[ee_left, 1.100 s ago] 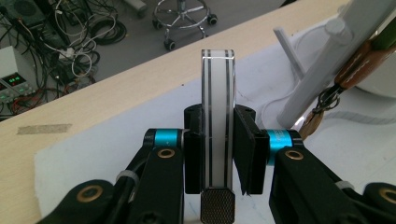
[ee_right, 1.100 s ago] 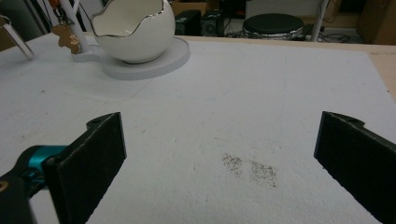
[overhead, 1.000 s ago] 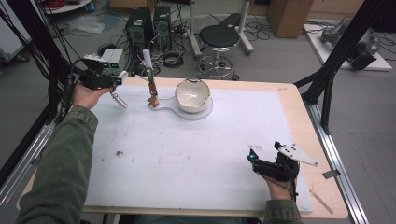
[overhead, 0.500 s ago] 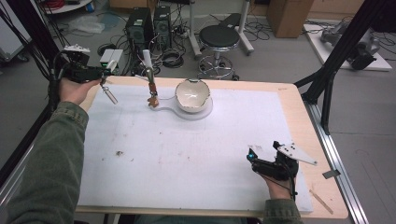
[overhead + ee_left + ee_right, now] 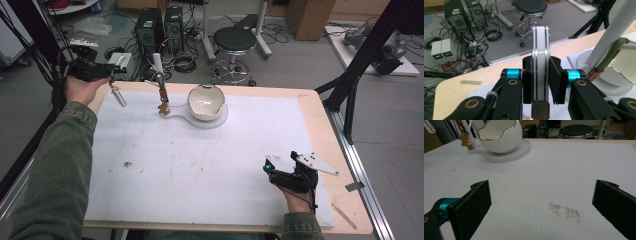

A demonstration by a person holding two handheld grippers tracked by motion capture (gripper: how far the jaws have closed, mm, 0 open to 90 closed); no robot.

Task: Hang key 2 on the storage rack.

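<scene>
From above, the left hand-held gripper (image 5: 112,80) is up at ten o'clock of the table (image 5: 320,107), squeezing a white stick (image 5: 118,95). The right hand-held gripper (image 5: 272,167) rests at four o'clock. Left gripper view: jaws pinch the white stick (image 5: 540,62). Right gripper view: jaws wide apart, eggshell bowl (image 5: 500,135) at eleven o'clock

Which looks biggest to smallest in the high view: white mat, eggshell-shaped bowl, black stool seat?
1. white mat
2. and 3. eggshell-shaped bowl and black stool seat look alike; the stool stands farther off, so I won't rank them.
</scene>
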